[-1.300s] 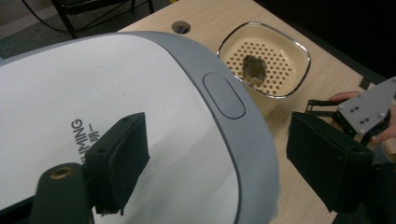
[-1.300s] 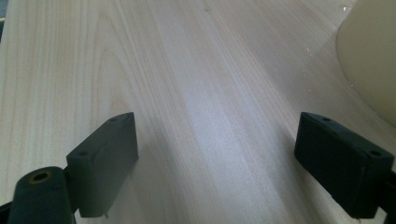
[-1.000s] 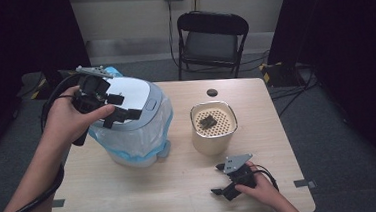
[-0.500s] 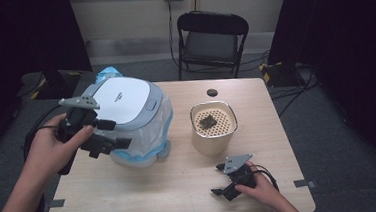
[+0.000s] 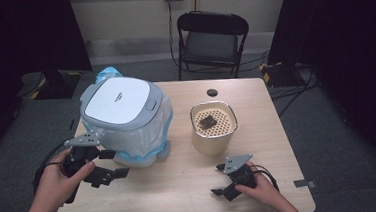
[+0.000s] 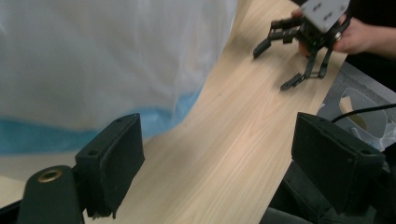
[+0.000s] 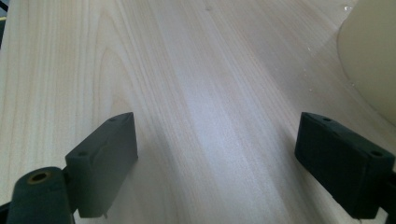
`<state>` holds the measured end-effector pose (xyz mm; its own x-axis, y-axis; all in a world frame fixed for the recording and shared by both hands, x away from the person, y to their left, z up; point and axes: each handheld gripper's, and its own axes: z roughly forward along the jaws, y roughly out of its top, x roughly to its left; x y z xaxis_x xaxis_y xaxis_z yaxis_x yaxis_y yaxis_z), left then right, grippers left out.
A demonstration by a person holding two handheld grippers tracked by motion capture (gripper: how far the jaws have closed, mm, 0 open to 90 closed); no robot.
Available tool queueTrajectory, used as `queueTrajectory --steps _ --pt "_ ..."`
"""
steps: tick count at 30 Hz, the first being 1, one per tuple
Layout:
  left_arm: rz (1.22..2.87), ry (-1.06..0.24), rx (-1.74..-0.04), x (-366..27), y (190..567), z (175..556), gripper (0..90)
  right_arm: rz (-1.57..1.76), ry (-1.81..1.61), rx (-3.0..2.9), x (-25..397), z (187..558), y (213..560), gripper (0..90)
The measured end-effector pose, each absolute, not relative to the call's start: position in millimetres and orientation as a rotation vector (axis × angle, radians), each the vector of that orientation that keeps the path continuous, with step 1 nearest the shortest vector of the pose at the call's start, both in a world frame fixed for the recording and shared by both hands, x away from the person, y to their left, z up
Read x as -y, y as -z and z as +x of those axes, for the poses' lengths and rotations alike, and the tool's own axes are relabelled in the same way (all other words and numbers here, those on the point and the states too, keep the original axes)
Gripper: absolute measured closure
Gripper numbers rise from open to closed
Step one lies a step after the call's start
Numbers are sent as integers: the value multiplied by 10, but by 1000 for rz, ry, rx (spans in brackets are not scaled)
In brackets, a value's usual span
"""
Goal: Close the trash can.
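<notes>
With jaws spread and empty, the left gripper is held low beside the bagged bin at the desk's left, while the right gripper, likewise spread, rests near the cup; the bin's bag is probably to be grasped next.

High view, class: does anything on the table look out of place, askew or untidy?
The bin sits turned at an angle to the table edges, and its plastic liner bulges out below the lid and bunches on the tabletop. The beige container stands upright. Nothing looks spilled.
</notes>
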<state>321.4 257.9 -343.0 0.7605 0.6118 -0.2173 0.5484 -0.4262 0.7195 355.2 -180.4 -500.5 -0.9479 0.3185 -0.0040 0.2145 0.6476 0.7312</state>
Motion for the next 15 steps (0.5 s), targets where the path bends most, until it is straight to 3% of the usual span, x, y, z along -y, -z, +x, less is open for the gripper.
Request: queueTrajectory --steps 15 --pt "2165 -49 -815 -2366 4200 3080 165 443 -1185 -2731 1805 3553 5005 123"
